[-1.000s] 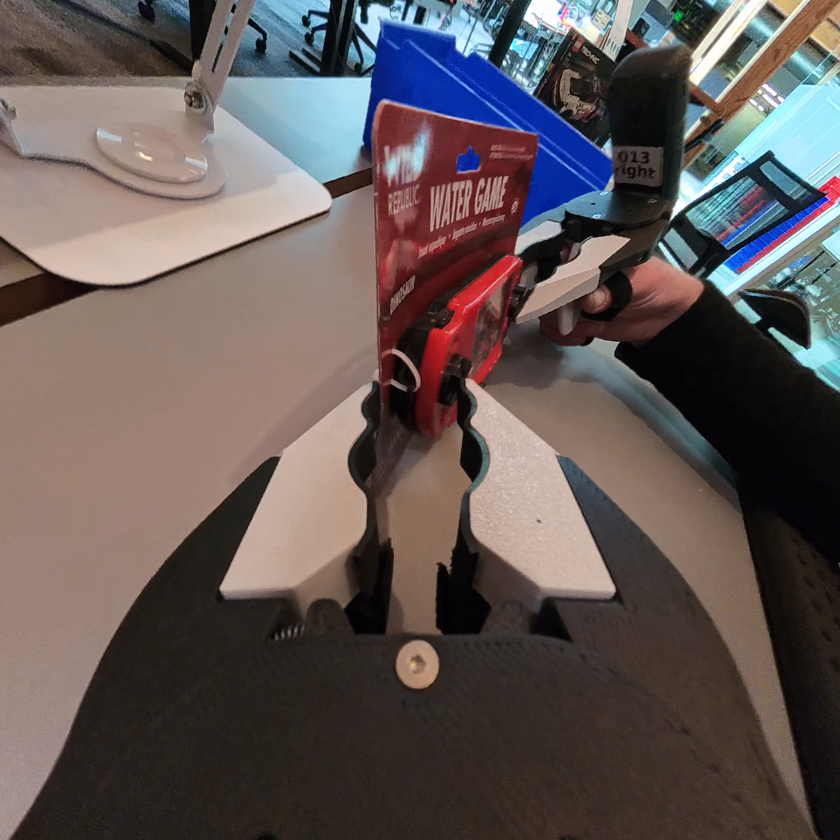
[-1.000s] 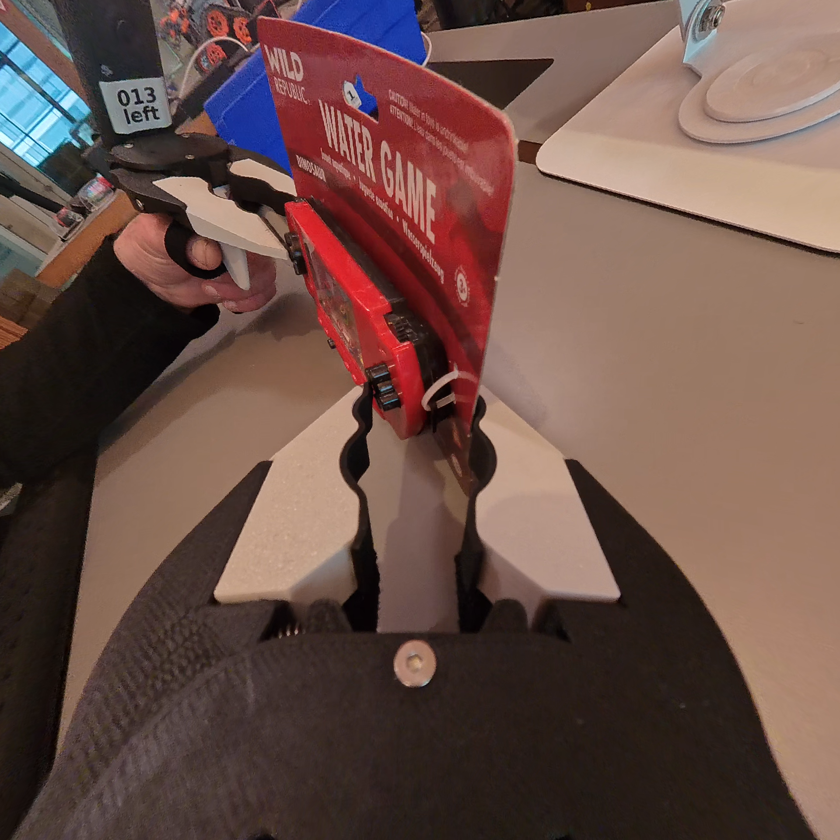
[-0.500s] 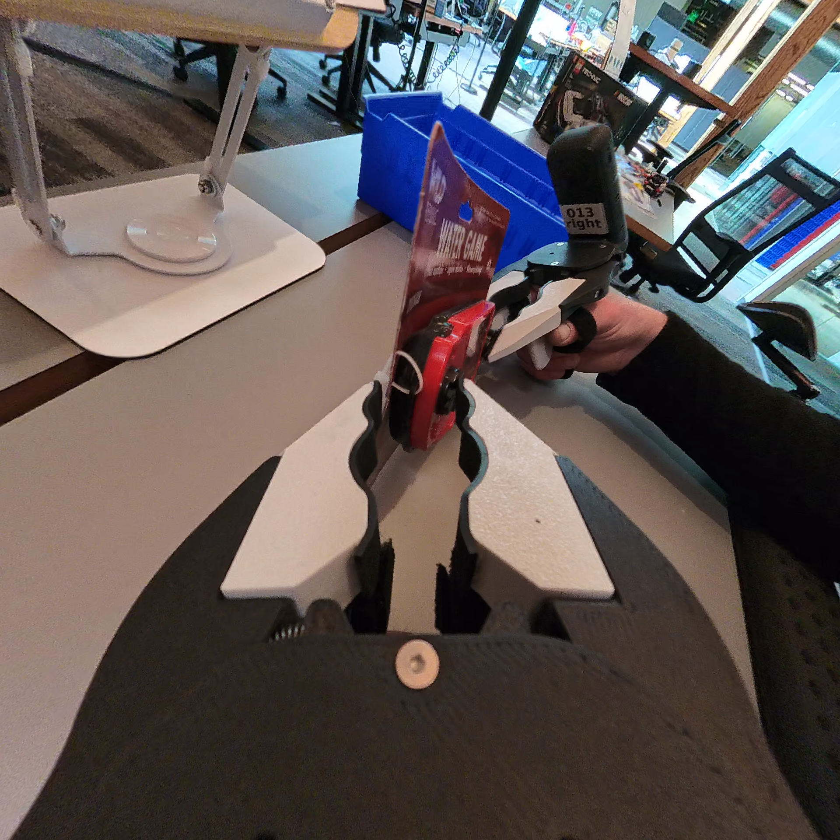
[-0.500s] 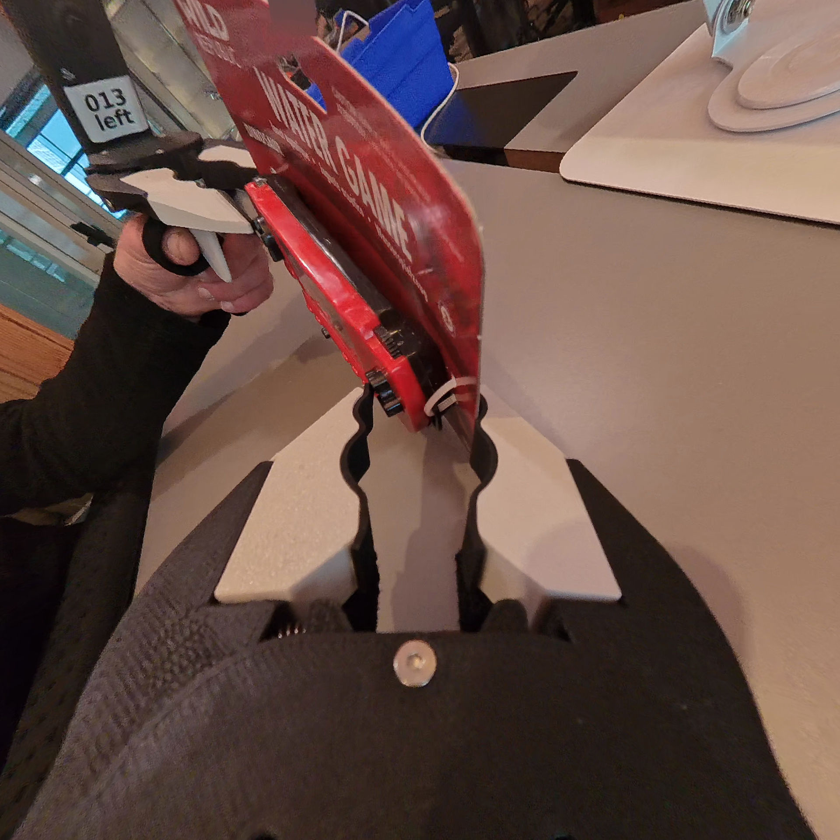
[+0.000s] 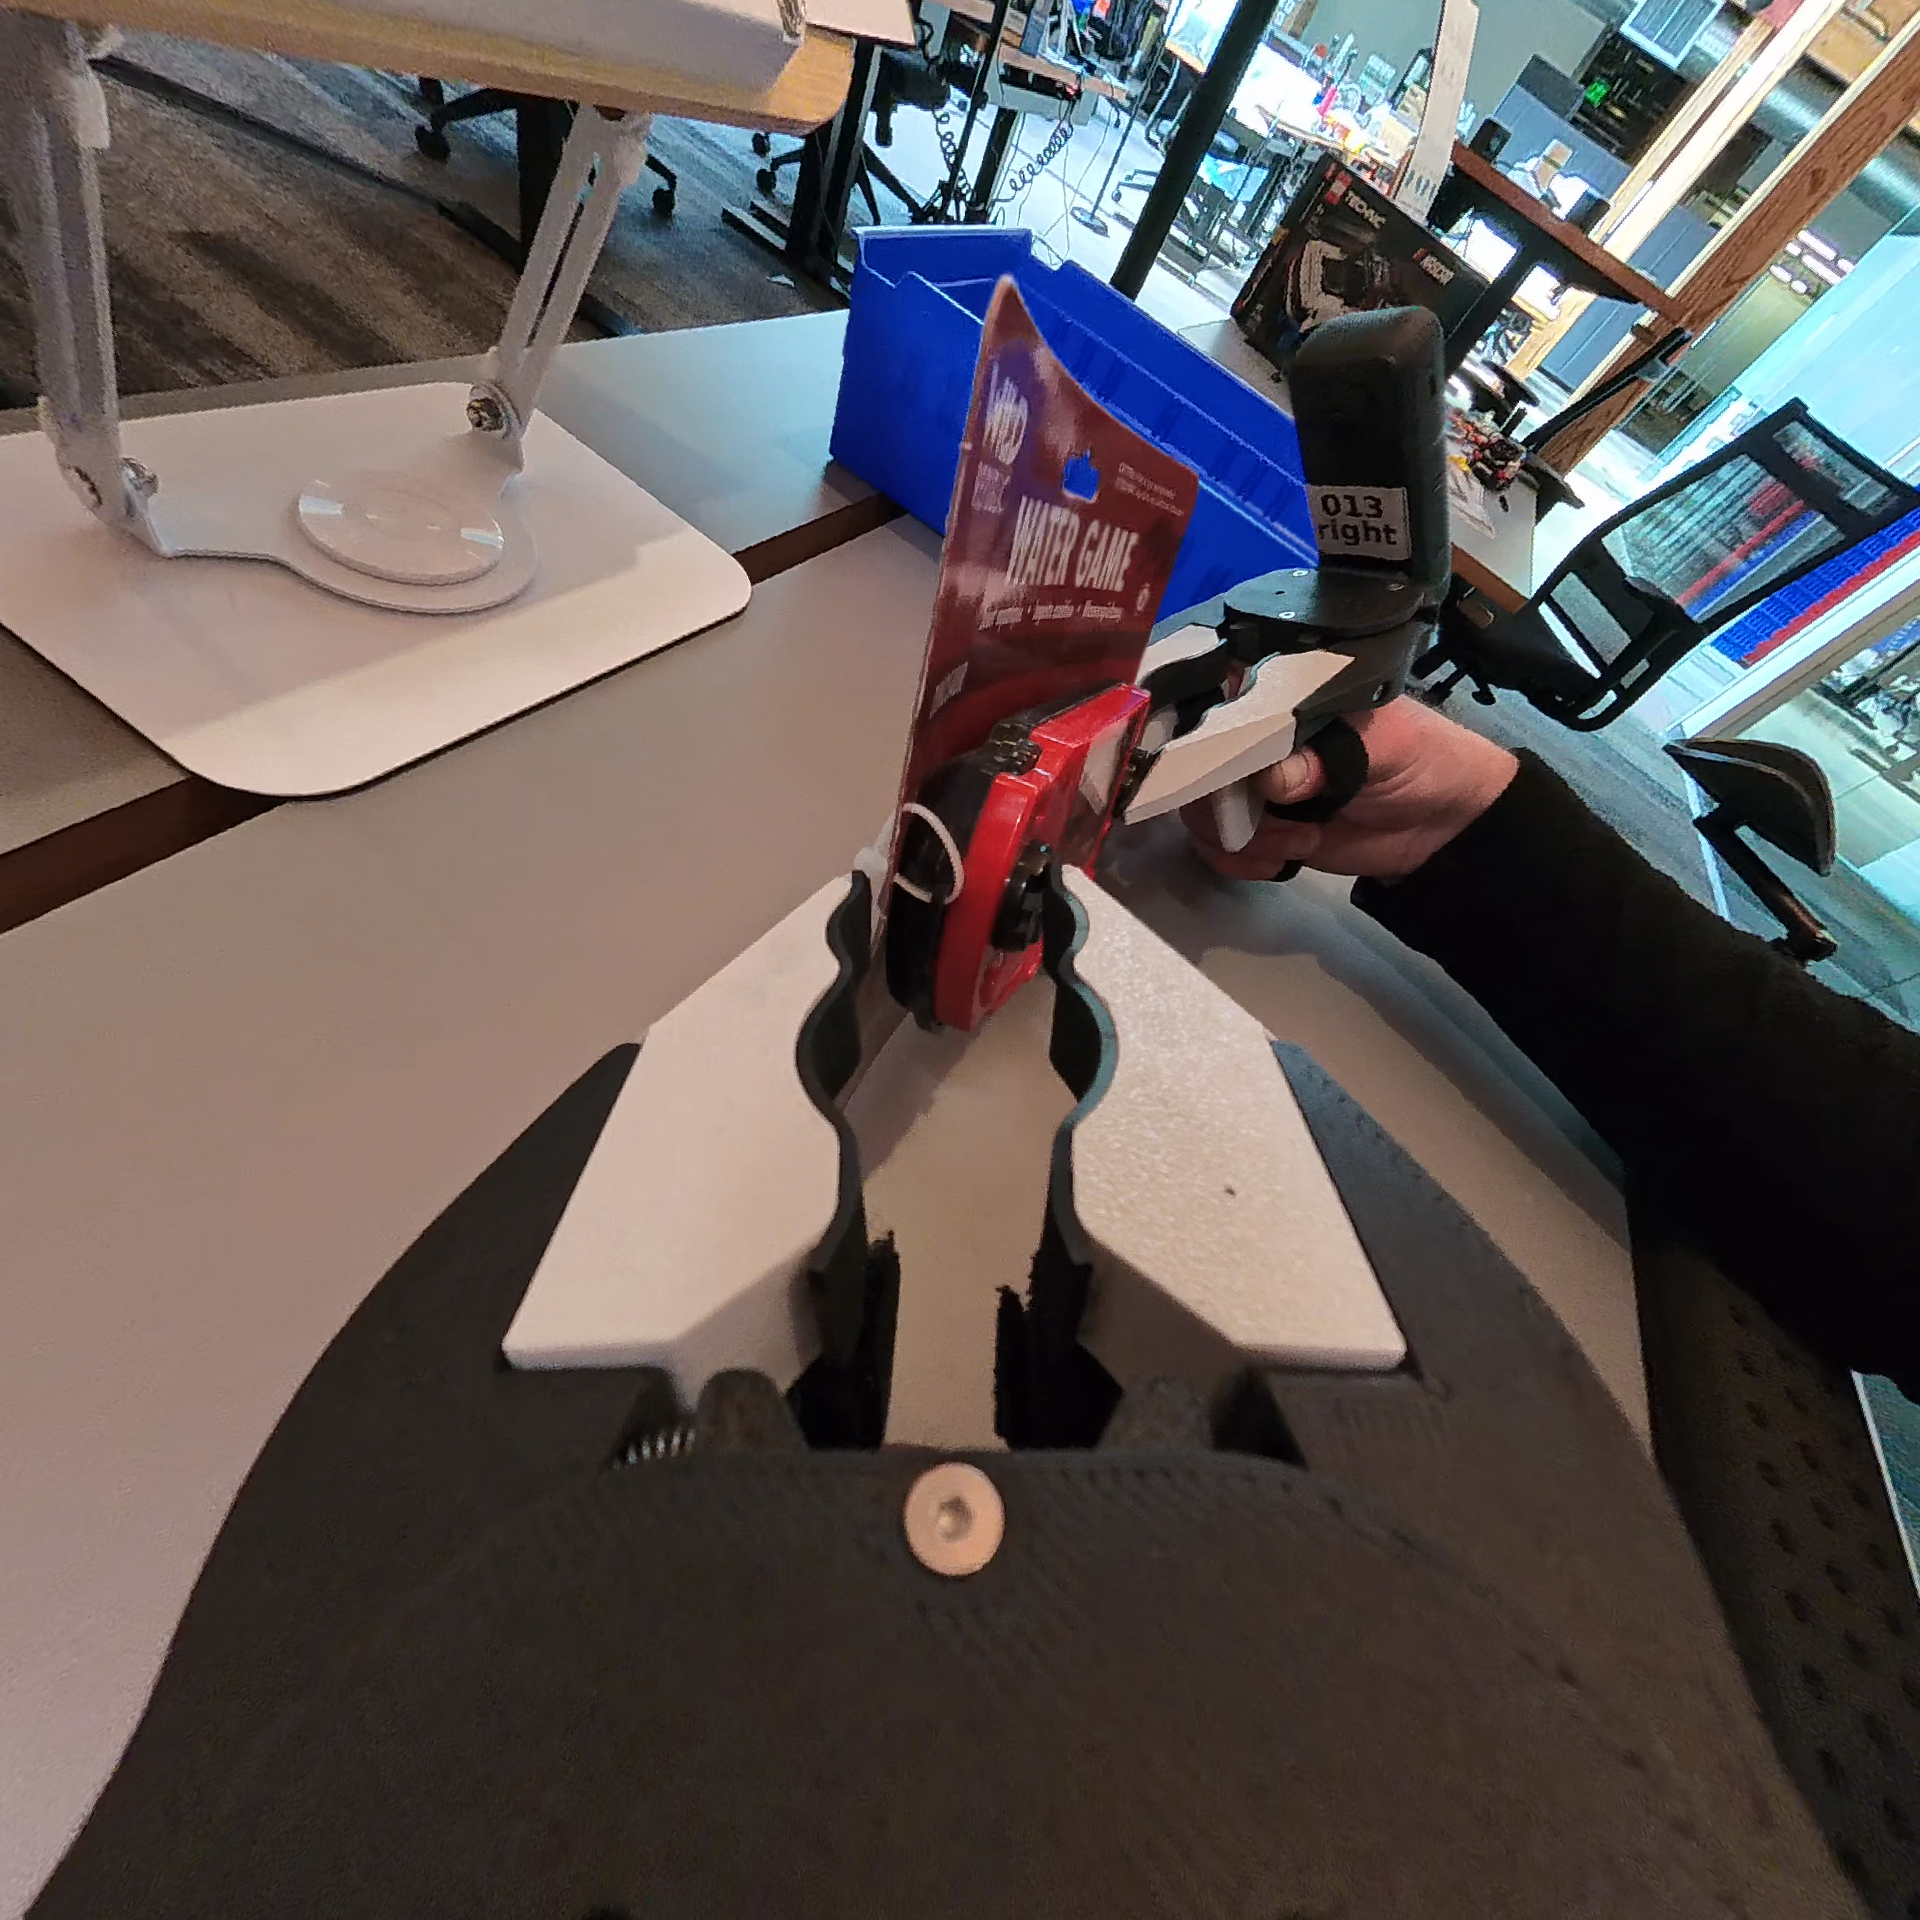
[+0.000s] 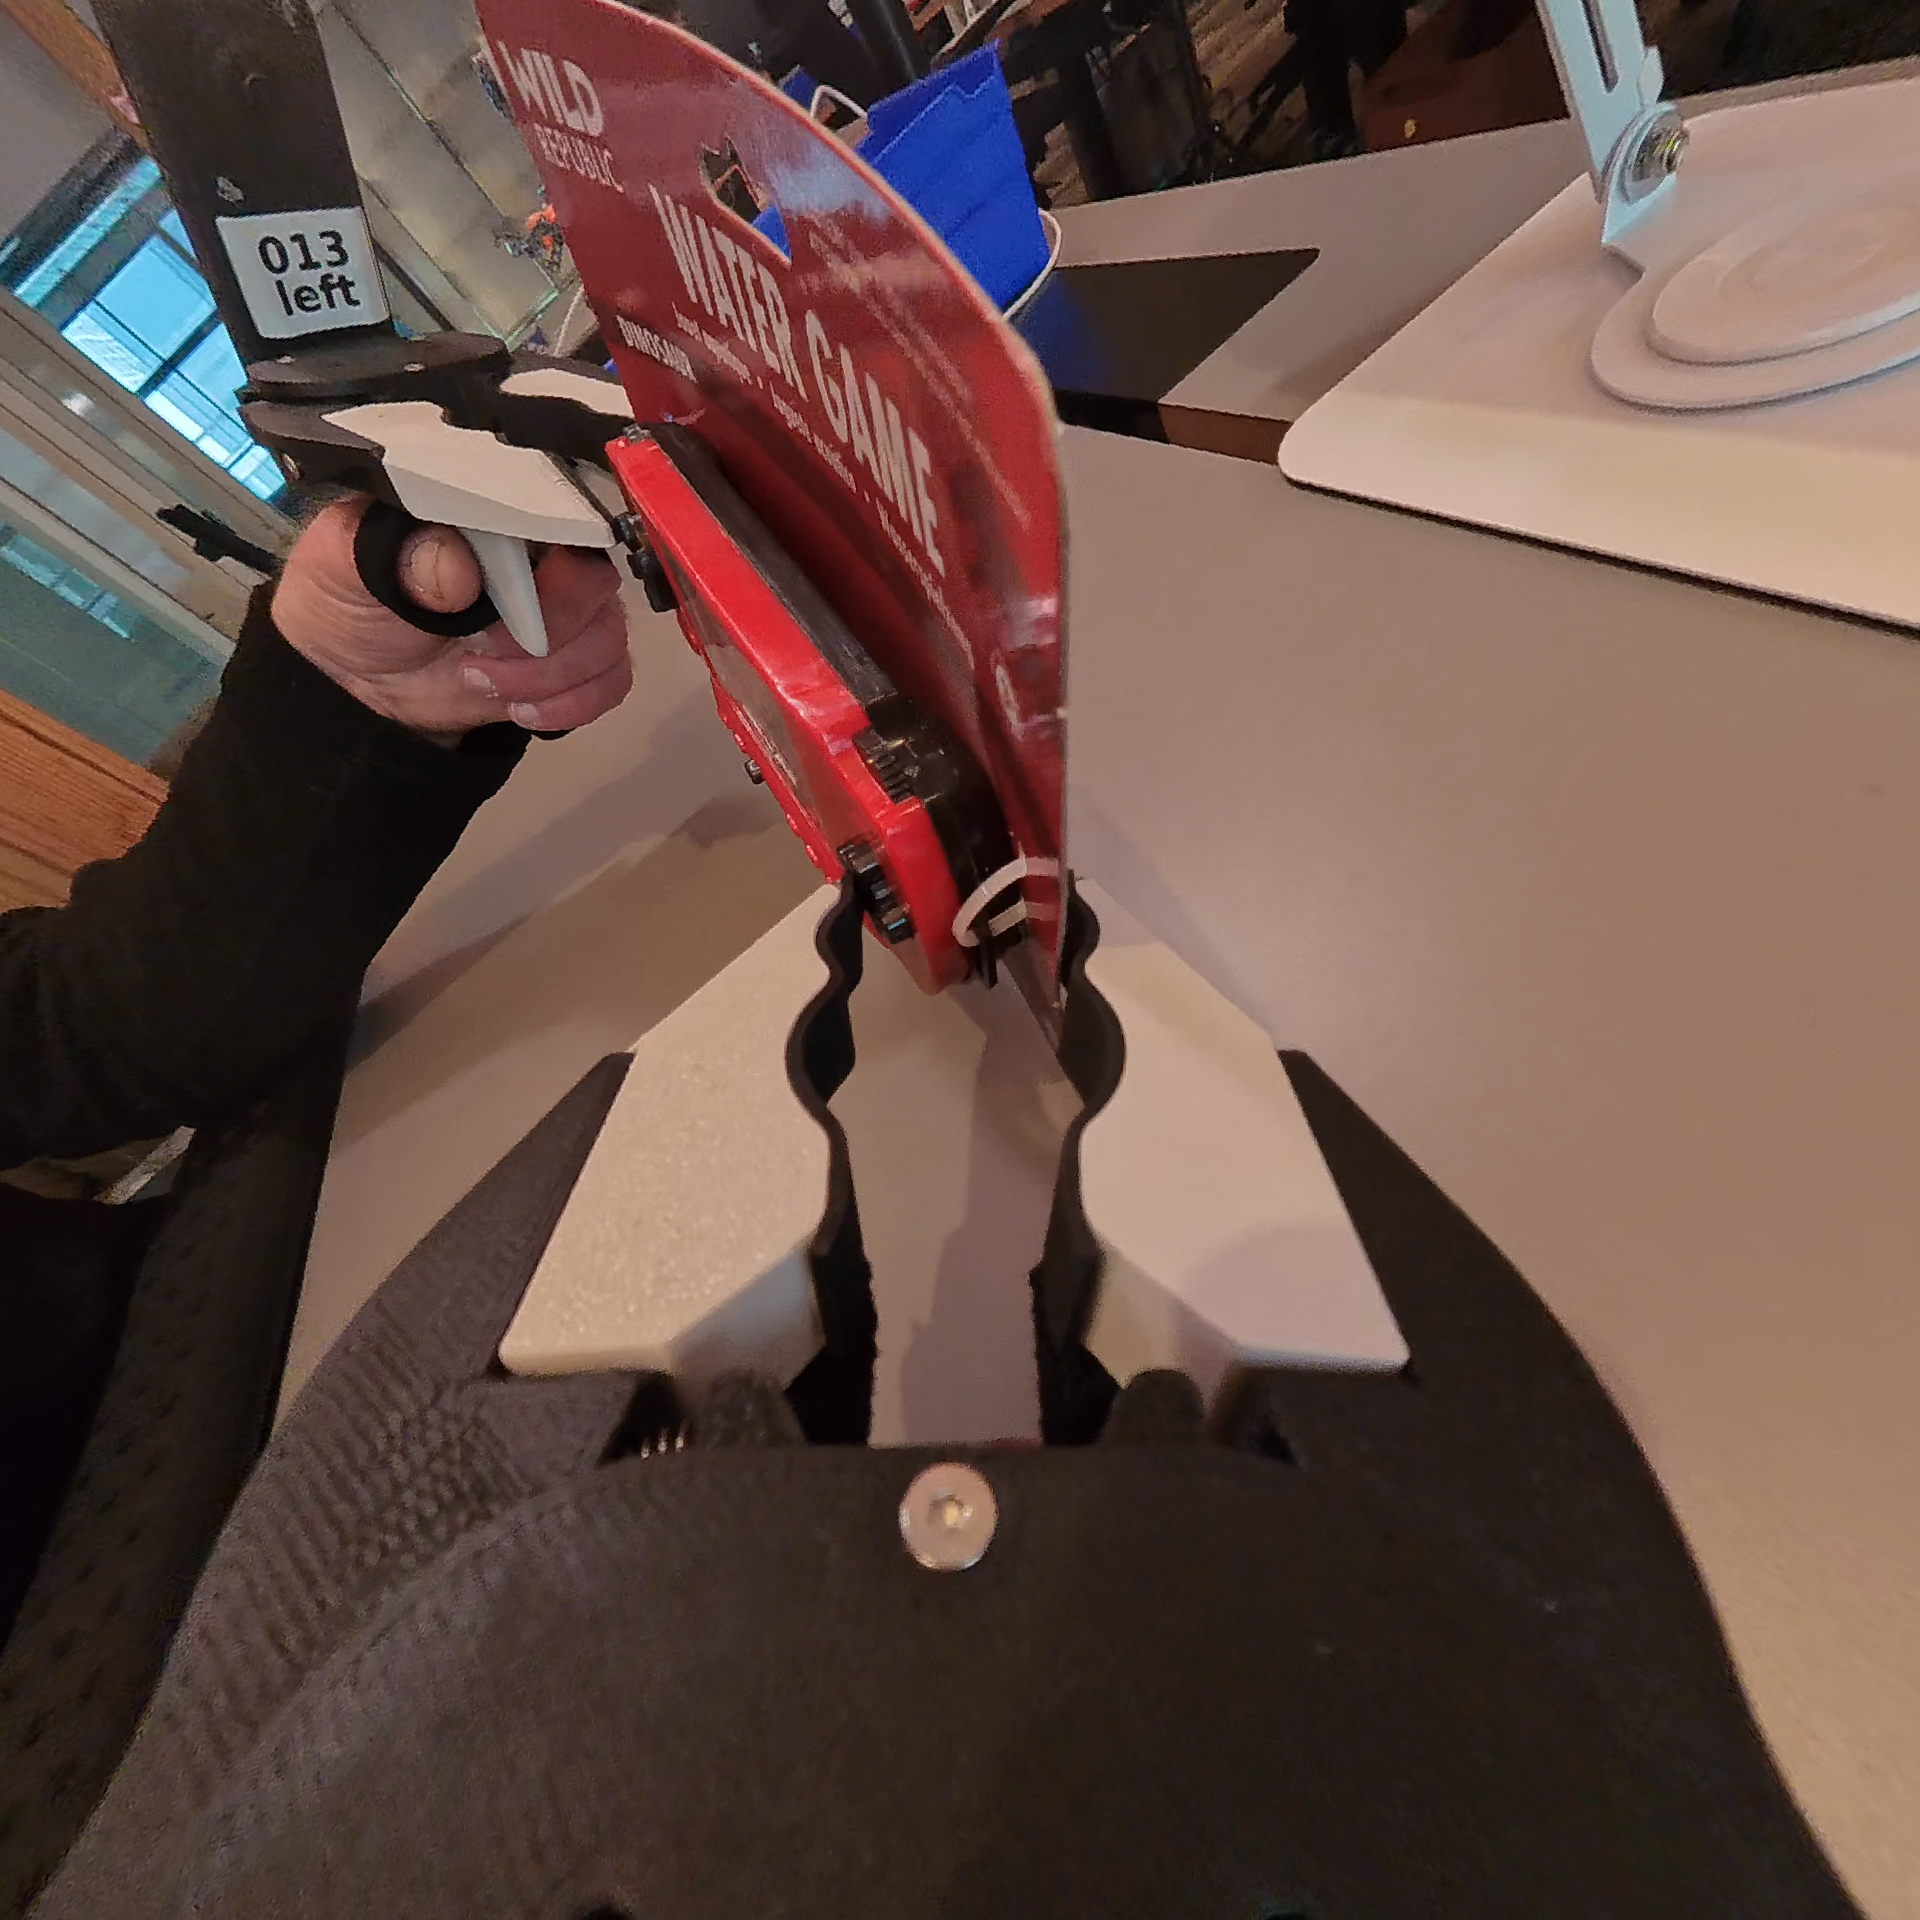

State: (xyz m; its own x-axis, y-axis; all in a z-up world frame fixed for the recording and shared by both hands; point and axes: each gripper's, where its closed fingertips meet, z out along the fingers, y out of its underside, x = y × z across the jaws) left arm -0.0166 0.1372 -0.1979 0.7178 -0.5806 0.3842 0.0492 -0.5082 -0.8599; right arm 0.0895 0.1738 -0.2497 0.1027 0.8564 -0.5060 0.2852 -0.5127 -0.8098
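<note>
A red handheld toy (image 5: 1013, 831) tied with a white zip tie to a tall red backing card (image 5: 1049, 582) is held upright above the grey table (image 5: 364, 1018). My left gripper (image 5: 956, 914) is shut on one end of the toy and card. My right gripper (image 6: 961, 925) is shut on the opposite end (image 6: 914, 831). Each gripper shows in the other's view, the right one (image 5: 1226, 717) in the left wrist view and the left one (image 6: 499, 457) in the right wrist view, each held by a hand in a black sleeve. The card (image 6: 831, 416) tilts over the toy.
A blue plastic bin (image 5: 1091, 416) stands at the table's far edge behind the card. A white stand with a flat base plate (image 5: 343, 623) sits at the left; it shows at the right in the right wrist view (image 6: 1621, 416). Office chairs and desks lie beyond.
Both grippers have lifted and pulled back with the toy still gripped at both ends. The card has turned and tilted, and more of the room and the bin now shows.
</note>
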